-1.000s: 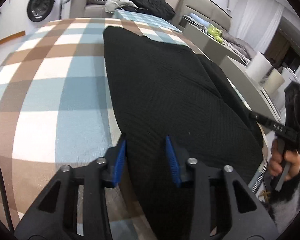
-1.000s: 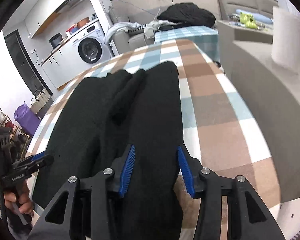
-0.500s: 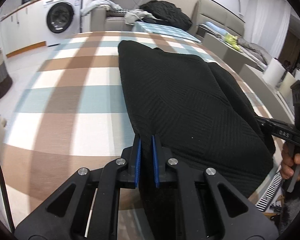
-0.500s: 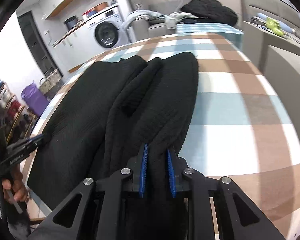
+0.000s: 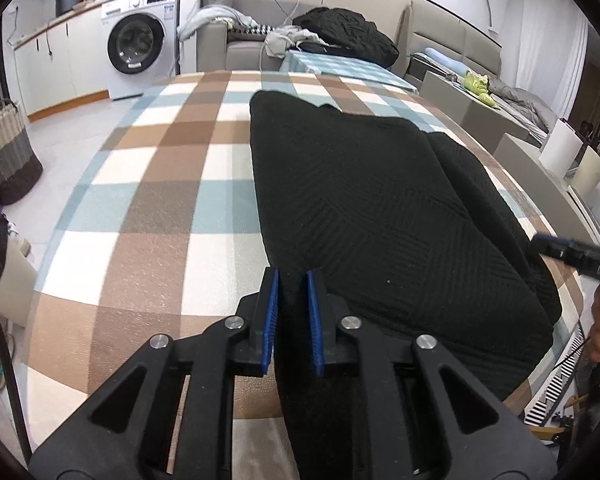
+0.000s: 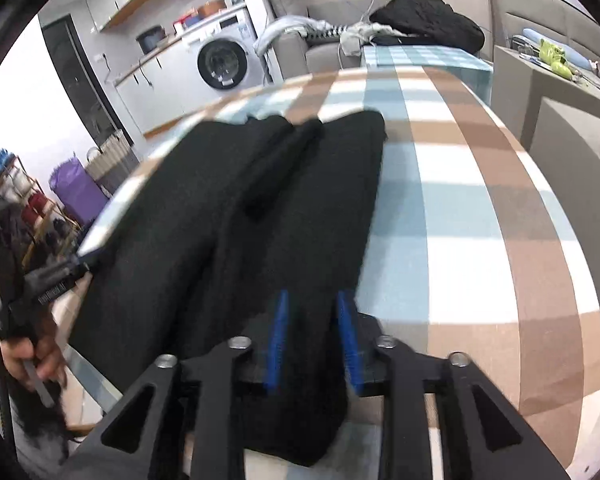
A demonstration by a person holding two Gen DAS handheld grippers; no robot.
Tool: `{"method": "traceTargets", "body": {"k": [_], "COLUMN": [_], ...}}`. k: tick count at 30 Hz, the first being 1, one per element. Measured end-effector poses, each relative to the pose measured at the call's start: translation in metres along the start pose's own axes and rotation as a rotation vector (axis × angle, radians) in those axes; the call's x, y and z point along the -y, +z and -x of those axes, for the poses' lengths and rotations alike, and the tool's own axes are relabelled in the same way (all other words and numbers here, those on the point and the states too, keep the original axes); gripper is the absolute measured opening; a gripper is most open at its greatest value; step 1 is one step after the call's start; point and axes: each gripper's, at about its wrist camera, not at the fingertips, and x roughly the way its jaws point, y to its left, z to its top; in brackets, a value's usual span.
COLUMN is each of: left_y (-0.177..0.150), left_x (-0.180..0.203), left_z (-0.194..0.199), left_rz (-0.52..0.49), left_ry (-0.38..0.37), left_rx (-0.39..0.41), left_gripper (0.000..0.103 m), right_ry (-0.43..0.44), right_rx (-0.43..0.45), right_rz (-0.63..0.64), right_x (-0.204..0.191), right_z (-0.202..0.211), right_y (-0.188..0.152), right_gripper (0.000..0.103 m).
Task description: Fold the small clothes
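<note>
Lying lengthwise away along the checked table [image 5: 148,208], black garment [image 5: 364,208] sits between both opening grippers.

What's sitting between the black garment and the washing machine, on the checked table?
Nothing: in the left wrist view, bare checked table runs from the black garment towards the washing machine.

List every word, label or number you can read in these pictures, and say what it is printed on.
No text reads for certain.
Washing machine panel print: too small.
White print on right hand-held gripper: cut off, unreadable.
White print on left hand-held gripper: blurred.
Both jaws are opening, black garment between them.
</note>
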Motion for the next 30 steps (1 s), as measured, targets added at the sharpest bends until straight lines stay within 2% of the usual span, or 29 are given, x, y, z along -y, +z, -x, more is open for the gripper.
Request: {"method": "traceTargets", "body": {"k": [1,3,5,6,9,12,13,17,19,20,22,24,30], "left_y": [0.0,-0.001,-0.002,-0.002,-0.003,-0.005,-0.006,-0.004,-0.004,-0.004,-0.005,-0.006,-0.008], "left_x": [0.0,0.001,-0.001,-0.001,-0.001,-0.001,-0.001,-0.004,-0.004,-0.005,-0.004,-0.003,0.004], "left_z": [0.002,0.009,0.017,0.019,0.023,0.023,0.023,0.027,0.027,0.025,0.022,0.02,0.017], "left_rz": [0.001,0.009,0.021,0.024,0.034,0.029,0.026,0.05,0.047,0.046,0.05,0.052,0.038], "left_ry": [0.0,-0.012,-0.028,-0.032,-0.056,-0.066,-0.066,-0.084,-0.081,-0.08,-0.081,-0.081,-0.084], "left_rx": [0.007,0.03,0.063,0.069,0.067,0.059,0.058,0.067,0.07,0.065,0.053,0.042,0.034], "left_gripper": [0.021,0.045,0.056,0.057,0.058,0.058,0.058,0.058,0.058,0.059,0.059,0.059,0.059], "right_ry": [0.019,0.047,0.086,0.095,0.11,0.073,0.085,0.109,0.045,-0.01,-0.032,-0.005,0.019], "right_rx": [0.009,0.018,0.015,0.0,-0.06,-0.076,-0.065,0.061,0.094,0.092,0.05,0.002,0.018], "right_rz": [0.005,0.016,0.01,0.001,-0.031,-0.045,-0.051,0.002,0.024,0.025,-0.032,-0.092,-0.072], "right_x": [-0.004,-0.013,-0.02,-0.021,-0.021,-0.017,-0.016,-0.021,-0.018,-0.01,0.008,0.026,0.027], "right_z": [-0.002,-0.011,-0.026,-0.035,-0.063,-0.075,-0.072,-0.027,-0.013,-0.015,-0.026,-0.039,-0.033], "right_y": [0.006,0.018,0.027,0.031,0.037,0.037,0.038,0.04,0.038,0.035,0.029,0.021,0.022], "right_gripper": [0.036,0.037,0.037,0.037,0.036,0.008,0.005,0.004,0.004,0.004,0.004,0.004,0.004]}}
